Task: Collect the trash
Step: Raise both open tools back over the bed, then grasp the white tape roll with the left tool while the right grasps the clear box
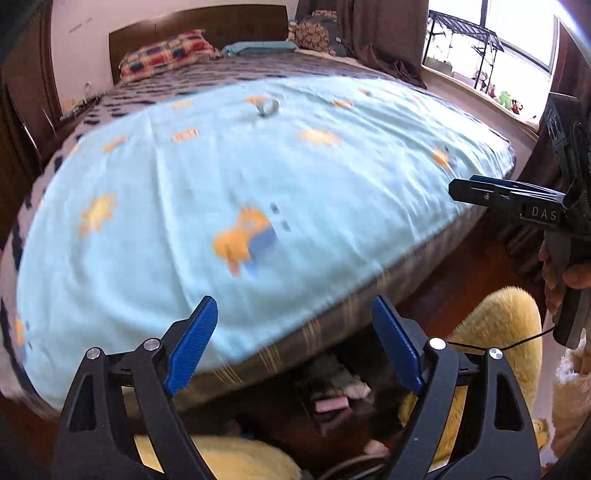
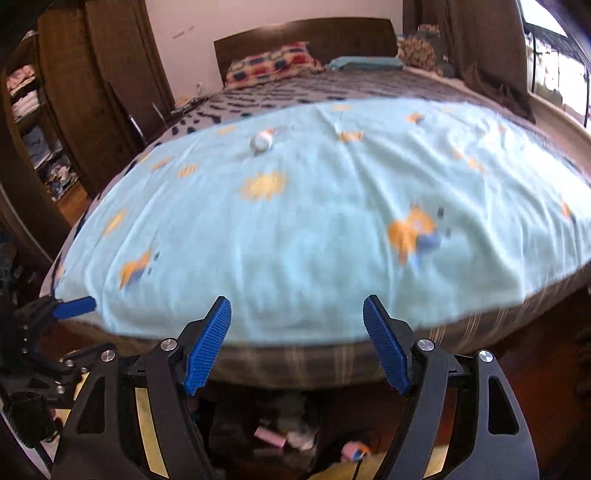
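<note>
A small crumpled grey-white piece of trash (image 1: 268,107) lies on the far part of the light blue sheet (image 1: 184,206) on the bed; it also shows in the right wrist view (image 2: 261,142). My left gripper (image 1: 293,341) is open and empty, held over the near edge of the bed. My right gripper (image 2: 297,341) is open and empty, also over the near edge. The right gripper shows in the left wrist view (image 1: 480,192) at the right, and the left gripper's blue fingertip (image 2: 74,307) shows in the right wrist view at the left. Both views are motion-blurred.
A checked pillow (image 1: 166,55) and wooden headboard (image 1: 199,22) stand at the far end. A wardrobe (image 2: 92,92) stands left of the bed, a window (image 1: 498,44) to the right. Clutter lies under the bed (image 2: 280,432). Yellow plush fabric (image 1: 495,325) is near the floor.
</note>
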The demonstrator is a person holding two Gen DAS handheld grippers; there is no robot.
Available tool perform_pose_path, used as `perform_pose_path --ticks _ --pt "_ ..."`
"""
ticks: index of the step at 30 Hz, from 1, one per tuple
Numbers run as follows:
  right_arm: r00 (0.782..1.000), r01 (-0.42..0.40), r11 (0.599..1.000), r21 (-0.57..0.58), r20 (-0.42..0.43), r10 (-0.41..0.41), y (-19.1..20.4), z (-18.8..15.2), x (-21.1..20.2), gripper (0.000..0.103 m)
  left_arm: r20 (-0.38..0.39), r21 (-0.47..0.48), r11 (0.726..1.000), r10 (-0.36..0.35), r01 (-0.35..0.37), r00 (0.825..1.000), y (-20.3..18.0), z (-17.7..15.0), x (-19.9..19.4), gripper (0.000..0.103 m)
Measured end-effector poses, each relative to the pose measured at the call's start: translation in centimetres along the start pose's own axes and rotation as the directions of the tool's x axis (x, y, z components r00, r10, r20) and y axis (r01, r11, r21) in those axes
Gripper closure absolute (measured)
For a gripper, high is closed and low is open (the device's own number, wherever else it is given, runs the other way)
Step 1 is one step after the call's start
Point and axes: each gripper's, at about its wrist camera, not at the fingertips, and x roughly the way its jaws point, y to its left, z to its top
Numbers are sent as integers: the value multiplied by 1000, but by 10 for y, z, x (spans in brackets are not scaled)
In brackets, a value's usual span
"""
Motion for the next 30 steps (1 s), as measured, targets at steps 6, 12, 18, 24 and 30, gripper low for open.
perform_pose_path --ticks 6,12,18,24,30 --pt "999 23 1000 6 38 -23 -5 44 21 18 25 -29 1000 9 -8 1000 19 40 12 21" --pt "998 23 1000 -21 52 -22 -4 87 49 17 7 -49 999 18 -18 1000 35 88 52 20" --pt "1000 9 1000 -5 14 -9 -10 120 93 17 -6 -60 998 17 -17 1000 45 134 92 20" --pt "1000 20 999 45 -21 -19 -22 144 130 16 -28 -100 995 2 -5 1000 52 170 136 20" --pt "999 42 998 52 -8 -41 -29 169 146 16 -40 -100 995 -10 6 999 51 201 175 20"
